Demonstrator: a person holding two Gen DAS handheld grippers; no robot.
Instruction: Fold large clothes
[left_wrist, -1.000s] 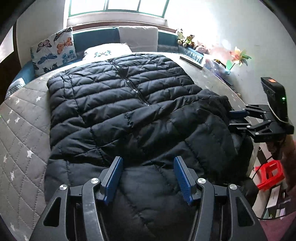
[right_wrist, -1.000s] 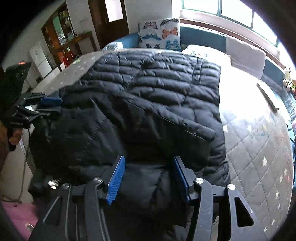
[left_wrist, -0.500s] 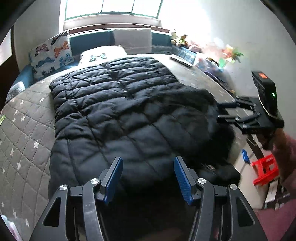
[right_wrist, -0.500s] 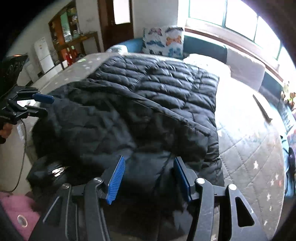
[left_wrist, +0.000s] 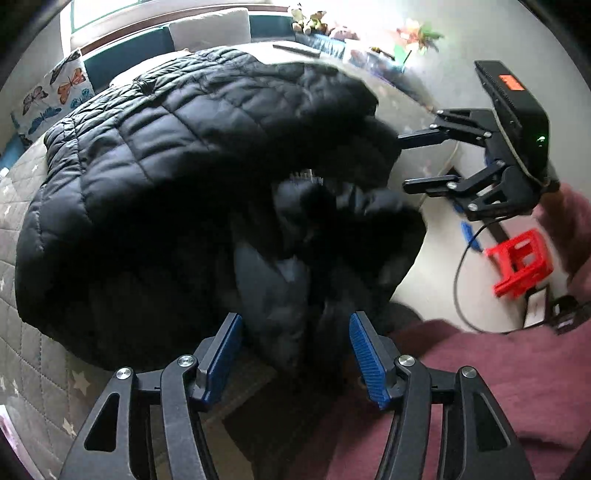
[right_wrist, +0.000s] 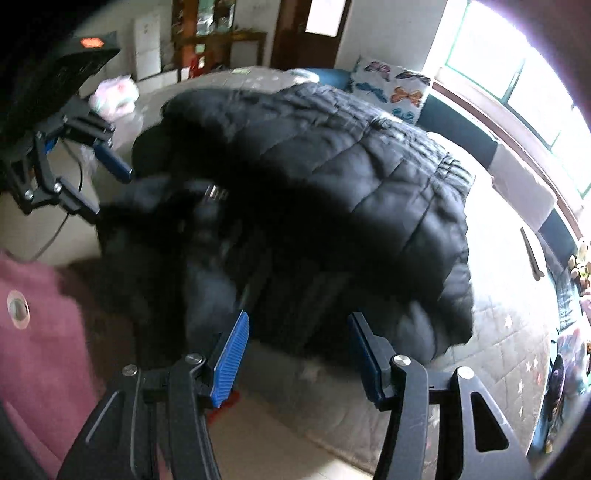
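A black quilted puffer jacket (left_wrist: 147, 166) (right_wrist: 351, 166) lies on the grey star-quilted bed (left_wrist: 33, 369). Its near end is bunched and hangs over the bed's edge. My left gripper (left_wrist: 293, 354) has its jaws apart and opening. The hanging fabric shows beyond the blue pads (left_wrist: 221, 354), which do not press on it. In the right wrist view the left gripper (right_wrist: 110, 194) sits at the jacket's left edge. My right gripper (right_wrist: 299, 347) is open just short of the jacket's hem. In the left wrist view the right gripper (left_wrist: 403, 160) reaches the jacket's right edge.
A butterfly pillow (left_wrist: 55, 99) (right_wrist: 391, 92) and cushions line the bed's far side under the window. A red stool (left_wrist: 521, 262) and a cable (left_wrist: 458, 280) are on the floor. The person's maroon clothing (left_wrist: 480, 369) (right_wrist: 37, 295) fills the near corners.
Both grippers have drawn back off the bed toward the person and rolled. The jacket's near end now bunches up and hangs over the bed's edge, blurred by motion.
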